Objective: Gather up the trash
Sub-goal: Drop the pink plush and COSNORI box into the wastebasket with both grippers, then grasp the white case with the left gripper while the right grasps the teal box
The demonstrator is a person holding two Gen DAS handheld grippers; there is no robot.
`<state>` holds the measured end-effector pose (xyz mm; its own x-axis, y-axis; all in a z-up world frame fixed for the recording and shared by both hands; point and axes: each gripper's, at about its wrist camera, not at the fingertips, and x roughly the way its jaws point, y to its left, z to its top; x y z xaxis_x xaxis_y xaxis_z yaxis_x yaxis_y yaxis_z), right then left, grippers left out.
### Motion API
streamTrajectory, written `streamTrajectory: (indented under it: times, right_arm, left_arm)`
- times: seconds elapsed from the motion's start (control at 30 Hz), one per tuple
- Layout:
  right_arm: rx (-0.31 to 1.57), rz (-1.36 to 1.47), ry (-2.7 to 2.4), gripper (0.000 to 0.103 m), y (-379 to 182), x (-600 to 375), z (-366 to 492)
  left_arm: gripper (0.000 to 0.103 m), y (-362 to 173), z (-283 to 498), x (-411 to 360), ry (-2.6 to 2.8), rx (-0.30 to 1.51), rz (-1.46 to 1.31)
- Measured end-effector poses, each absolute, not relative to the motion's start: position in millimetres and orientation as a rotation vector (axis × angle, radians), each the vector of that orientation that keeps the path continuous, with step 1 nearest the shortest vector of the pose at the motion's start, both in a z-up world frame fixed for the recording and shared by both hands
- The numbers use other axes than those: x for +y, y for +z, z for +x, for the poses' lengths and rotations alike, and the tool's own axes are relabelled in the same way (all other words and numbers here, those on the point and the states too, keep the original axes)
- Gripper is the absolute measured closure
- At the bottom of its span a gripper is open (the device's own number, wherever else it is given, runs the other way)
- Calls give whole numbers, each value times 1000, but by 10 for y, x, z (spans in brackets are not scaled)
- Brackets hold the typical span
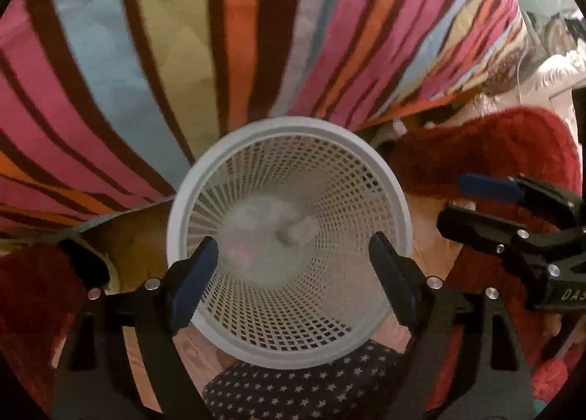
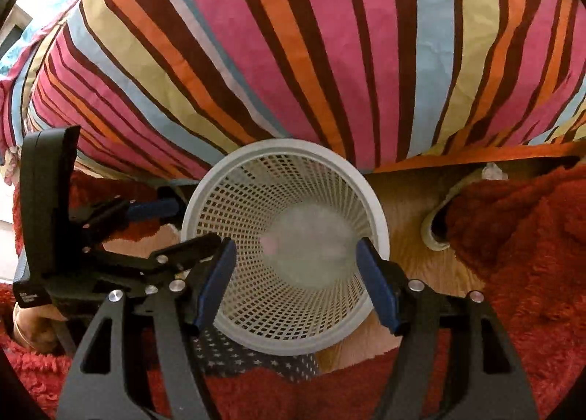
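A white mesh waste basket [image 1: 373,178] stands on the floor against the striped bed; it also shows in the right wrist view [image 2: 234,178]. Crumpled white paper trash [image 1: 296,227] lies at its bottom, blurred; in the right wrist view the bottom [image 2: 311,248] is hazy. My left gripper [image 1: 293,266] is open and empty, directly above the basket's mouth. My right gripper [image 2: 295,270] is open and empty, also above the basket. The right gripper [image 1: 512,207] shows at the right in the left wrist view. The left gripper [image 2: 121,222] shows at the left in the right wrist view.
A striped bedspread [image 2: 293,46] hangs down behind the basket. A shaggy red rug [image 2: 520,244] covers the wooden floor [image 2: 406,222] on both sides. A star-patterned dark cloth [image 1: 311,383] lies in front of the basket. A roll of tape [image 2: 434,233] lies at the rug's edge.
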<state>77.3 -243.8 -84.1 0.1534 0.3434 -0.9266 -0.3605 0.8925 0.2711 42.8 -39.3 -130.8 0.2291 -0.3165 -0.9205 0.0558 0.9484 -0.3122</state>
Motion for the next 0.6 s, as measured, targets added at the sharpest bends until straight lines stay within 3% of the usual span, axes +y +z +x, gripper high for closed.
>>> streamTrajectory:
  times: [0.23,0.4,0.6]
  right_arm:
    - [1200,-58,506,39,-605,-2413,719]
    - [963,-41,547,39,65,-2418,729]
    - [706,-79,577,35,762,-2156,1187]
  left_arm:
    - [21,-1036,322,-226,-173,1203,-244]
    - [21,-347,300,5,-193,1011,-241]
    - [21,633,768,417,-146,693,-28]
